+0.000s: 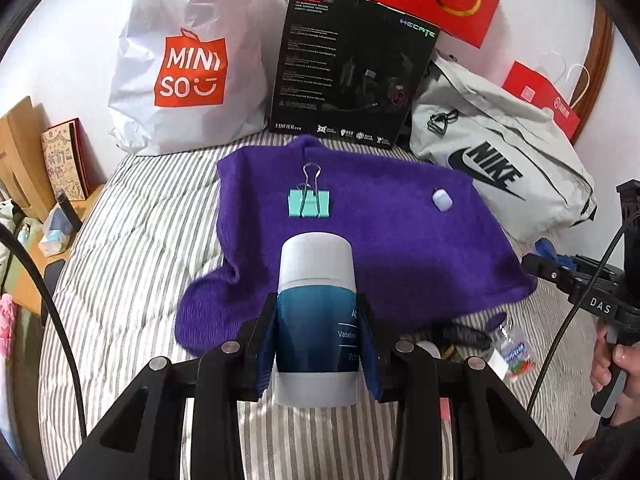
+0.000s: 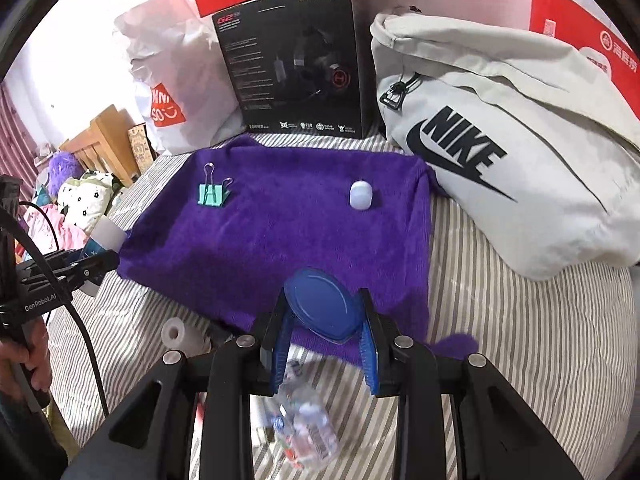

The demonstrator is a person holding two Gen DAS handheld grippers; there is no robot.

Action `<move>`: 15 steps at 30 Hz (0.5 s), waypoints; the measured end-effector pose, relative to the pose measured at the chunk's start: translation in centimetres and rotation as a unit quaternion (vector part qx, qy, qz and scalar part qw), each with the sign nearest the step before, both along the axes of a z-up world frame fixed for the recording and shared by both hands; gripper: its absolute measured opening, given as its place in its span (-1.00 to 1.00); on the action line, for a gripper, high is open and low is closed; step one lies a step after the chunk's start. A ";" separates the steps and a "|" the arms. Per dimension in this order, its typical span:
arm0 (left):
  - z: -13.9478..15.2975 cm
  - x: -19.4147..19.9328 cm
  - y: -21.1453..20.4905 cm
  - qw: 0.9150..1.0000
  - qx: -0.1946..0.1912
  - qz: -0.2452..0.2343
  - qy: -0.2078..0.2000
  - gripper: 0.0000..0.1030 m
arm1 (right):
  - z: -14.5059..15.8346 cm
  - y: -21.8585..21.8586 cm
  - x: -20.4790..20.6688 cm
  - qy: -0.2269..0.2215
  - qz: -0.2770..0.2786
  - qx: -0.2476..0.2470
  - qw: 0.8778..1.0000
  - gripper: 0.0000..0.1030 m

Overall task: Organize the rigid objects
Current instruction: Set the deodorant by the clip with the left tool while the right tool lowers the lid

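The left gripper (image 1: 318, 332) has its jaws clamped on a blue-and-white bottle (image 1: 316, 320) (the word "Vaseline" shows on its label), white cap pointing forward over the near edge of a purple towel (image 1: 360, 240). Ahead of these jaws, on the towel, lies a green clip (image 1: 309, 202); farther right sits a small pale case (image 1: 442, 199).

The right gripper (image 2: 326, 320) has its jaws closed on the blue lid (image 2: 320, 306) of a clear jar (image 2: 306, 436), whose body hangs below the jaws over the striped bed (image 2: 520, 340). Ahead of these jaws, the case (image 2: 361, 196) is slightly right and the clip (image 2: 213, 194) is left. A white roll (image 2: 180, 334) lies just left of the right jaws on the bed. Beyond the towel stand a white bag (image 1: 188, 64), a black box (image 1: 348, 68) and a grey Nike bag (image 2: 500, 140).
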State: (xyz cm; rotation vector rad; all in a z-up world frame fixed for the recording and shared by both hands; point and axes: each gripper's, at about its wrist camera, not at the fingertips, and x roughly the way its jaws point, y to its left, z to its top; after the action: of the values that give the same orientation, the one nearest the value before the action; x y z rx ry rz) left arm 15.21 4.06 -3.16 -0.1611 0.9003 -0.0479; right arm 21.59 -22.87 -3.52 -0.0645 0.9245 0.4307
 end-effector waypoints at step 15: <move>-1.6 5.5 0.8 1.000 -0.005 0.000 0.016 -0.34 | -3.0 1.1 7.2 0.024 -0.011 -0.026 0.999 -0.41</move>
State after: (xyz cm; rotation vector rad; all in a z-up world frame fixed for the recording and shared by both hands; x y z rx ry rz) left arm 20.67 4.84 -4.77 -0.1714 0.9330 -0.0500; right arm 28.78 -21.75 -6.51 -0.0902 0.9836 0.3889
